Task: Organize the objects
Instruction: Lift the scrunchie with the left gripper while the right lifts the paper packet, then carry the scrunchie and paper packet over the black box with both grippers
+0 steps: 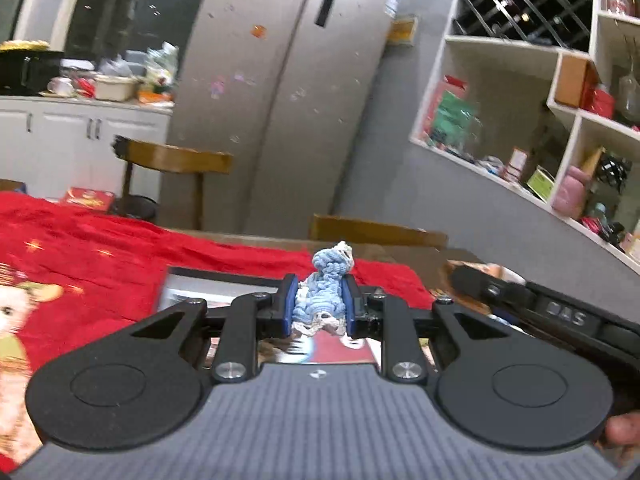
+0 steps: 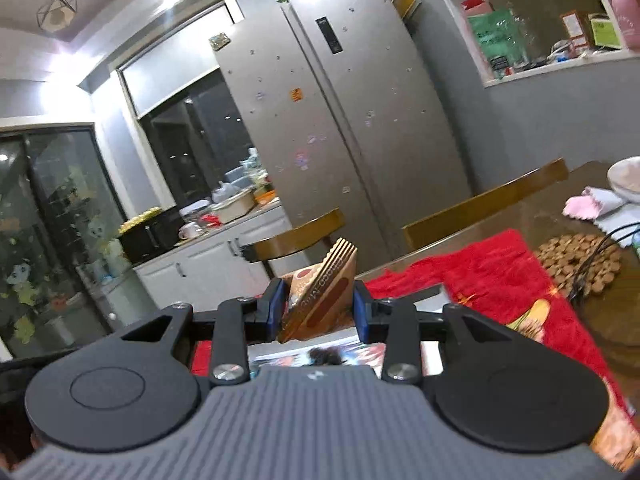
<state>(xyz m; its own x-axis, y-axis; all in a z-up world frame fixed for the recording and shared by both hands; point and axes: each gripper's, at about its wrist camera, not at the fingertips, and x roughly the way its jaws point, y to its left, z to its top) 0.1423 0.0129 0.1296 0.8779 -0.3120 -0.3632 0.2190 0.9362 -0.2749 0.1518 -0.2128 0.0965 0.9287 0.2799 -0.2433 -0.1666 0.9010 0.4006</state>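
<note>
Progress looks partial: the left gripper [image 1: 320, 300] pinches a blue-and-white crocheted yarn piece [image 1: 324, 288], the right gripper [image 2: 319, 307] clamps a brown printed cardboard packet [image 2: 320, 292]. Both are held above the red printed tablecloth [image 1: 120, 248]; neither is placed yet.

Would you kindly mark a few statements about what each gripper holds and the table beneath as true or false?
1. The left gripper is shut on a blue and white crocheted yarn piece. True.
2. The right gripper has nothing between its jaws. False: it is shut on a brown cardboard snack packet.
3. A red cloth covers part of the table. True.
4. The tall refrigerator stands with a door open. False: both doors are closed.
</note>
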